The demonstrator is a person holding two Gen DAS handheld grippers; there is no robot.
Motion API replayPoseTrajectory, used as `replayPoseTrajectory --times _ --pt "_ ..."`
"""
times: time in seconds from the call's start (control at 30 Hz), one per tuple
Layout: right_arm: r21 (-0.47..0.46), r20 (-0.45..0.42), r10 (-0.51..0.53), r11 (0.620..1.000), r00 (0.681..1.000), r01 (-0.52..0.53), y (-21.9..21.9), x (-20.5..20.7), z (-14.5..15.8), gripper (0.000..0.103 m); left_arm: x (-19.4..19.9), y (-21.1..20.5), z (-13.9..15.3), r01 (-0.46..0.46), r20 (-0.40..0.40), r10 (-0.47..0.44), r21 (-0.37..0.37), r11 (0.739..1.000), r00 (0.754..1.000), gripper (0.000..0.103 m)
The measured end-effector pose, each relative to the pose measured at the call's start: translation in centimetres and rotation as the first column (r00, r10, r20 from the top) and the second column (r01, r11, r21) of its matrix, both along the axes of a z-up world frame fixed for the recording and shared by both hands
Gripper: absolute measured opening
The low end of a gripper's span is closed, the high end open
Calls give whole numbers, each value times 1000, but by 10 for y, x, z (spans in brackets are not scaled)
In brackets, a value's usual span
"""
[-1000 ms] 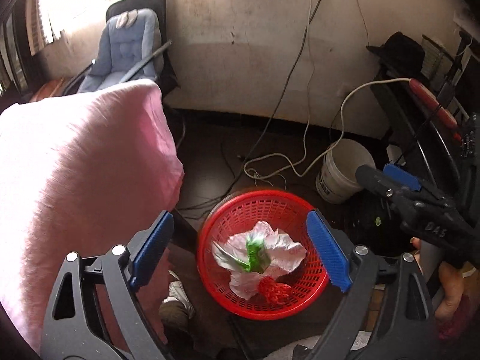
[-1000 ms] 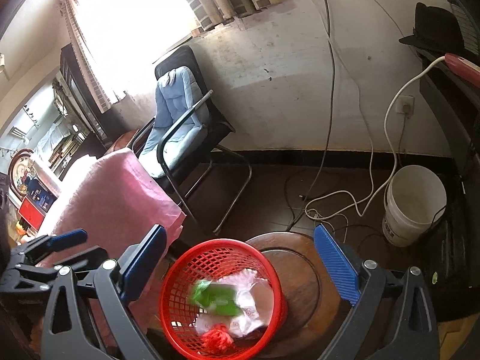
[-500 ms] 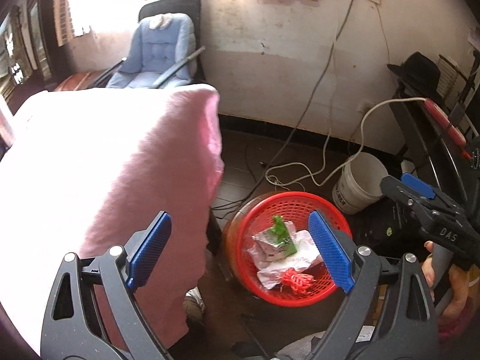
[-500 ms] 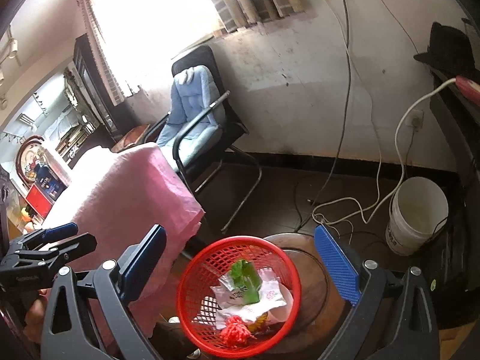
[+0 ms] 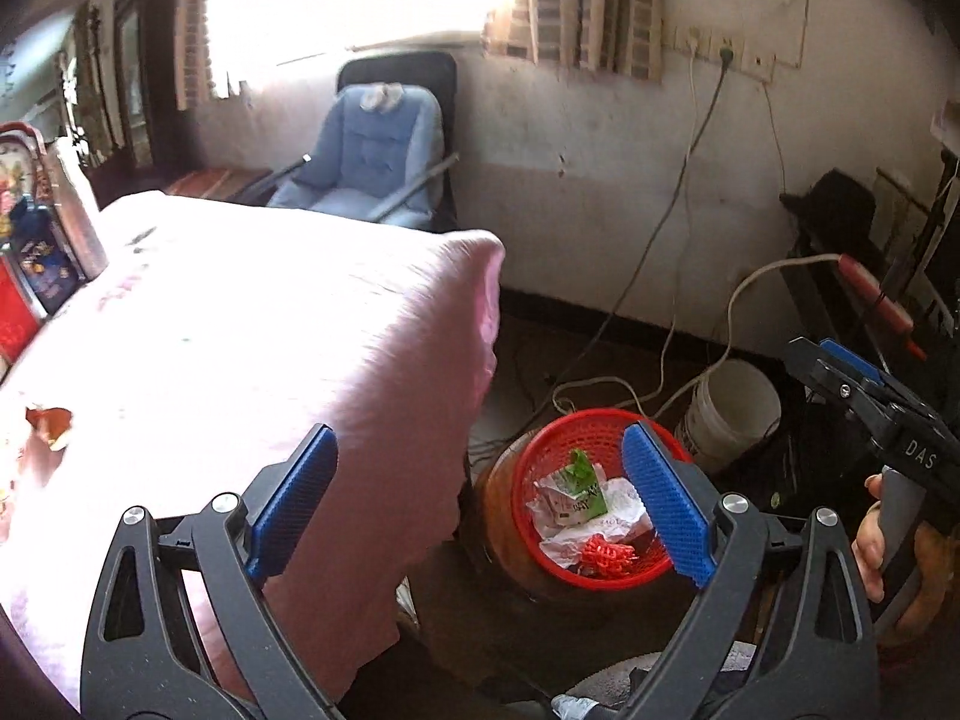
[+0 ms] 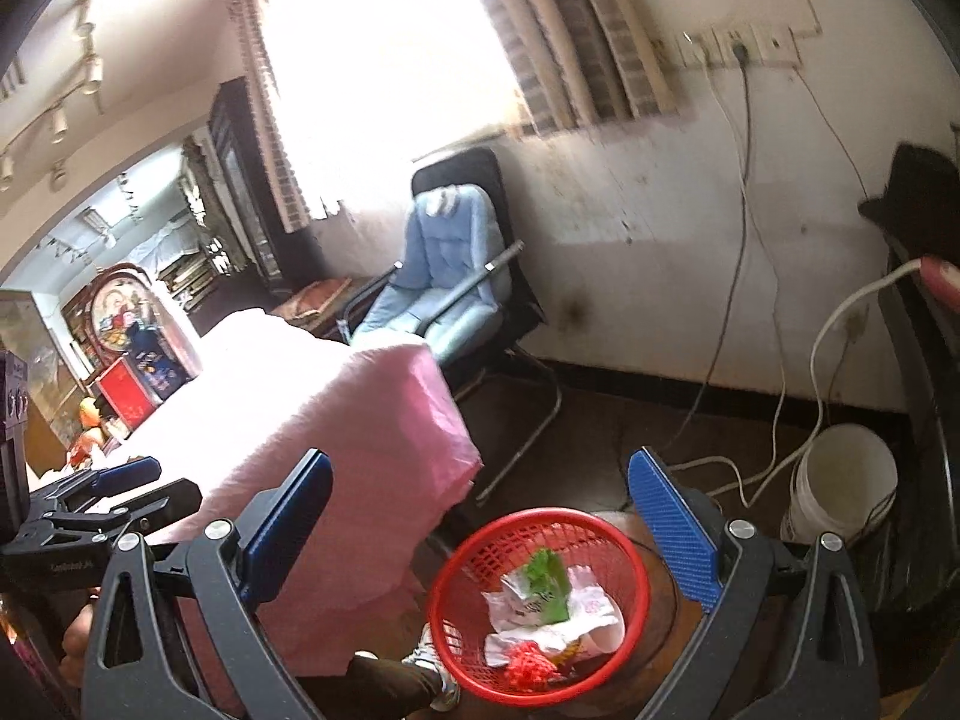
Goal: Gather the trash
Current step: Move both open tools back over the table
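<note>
A red mesh basket (image 5: 540, 438) (image 6: 456, 558) stands on a round wooden stool (image 5: 510, 540) beside the pink-covered table (image 5: 270, 330). Inside lie a green-and-white carton (image 5: 579, 489) (image 6: 543, 585), crumpled white wrappers and a red netting scrap (image 5: 606, 552). My left gripper (image 5: 478, 429) hangs above and before the basket, its jaws opening with nothing between them. My right gripper (image 6: 481, 455) is open and empty too, high over the basket. An orange scrap (image 5: 51, 423) lies on the cloth at the far left.
A blue-cushioned chair (image 5: 378, 162) stands behind the table by the window. A white bucket (image 5: 732, 408) and loose cables (image 5: 600, 384) are on the floor by the wall. A dark rack (image 5: 870, 276) fills the right side. A person's shoe (image 6: 432, 666) shows under the table edge.
Both grippers have risen and drawn back from the basket, which now looks smaller and lower. The left view has swung toward the table, showing more pink cloth.
</note>
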State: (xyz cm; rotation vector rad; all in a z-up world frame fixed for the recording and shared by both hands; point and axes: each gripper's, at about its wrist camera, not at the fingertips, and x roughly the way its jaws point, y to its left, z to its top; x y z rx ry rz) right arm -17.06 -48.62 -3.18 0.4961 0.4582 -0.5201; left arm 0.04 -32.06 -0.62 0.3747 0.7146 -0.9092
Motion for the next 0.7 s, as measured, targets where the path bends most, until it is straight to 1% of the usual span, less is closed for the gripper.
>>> replayPoseTrajectory --times 0.17,0.4,0.53,0.7 --pt "-29 42 40 999 998 -39 28 -4 29 97 -5 40 21 -40 24 42 -62 997 999 94" --pt "-108 54 109 989 993 -103 78 0 62 97 -7 95 49 -101 49 109 -142 985 993 96" --pt "-139 58 156 979 986 -146 103 5 77 97 -8 126 62 -133 69 147 -175 975 987 96" --pt "-180 44 196 966 980 -185 129 15 87 97 -7 159 72 -170 85 191 -210 963 978 96"
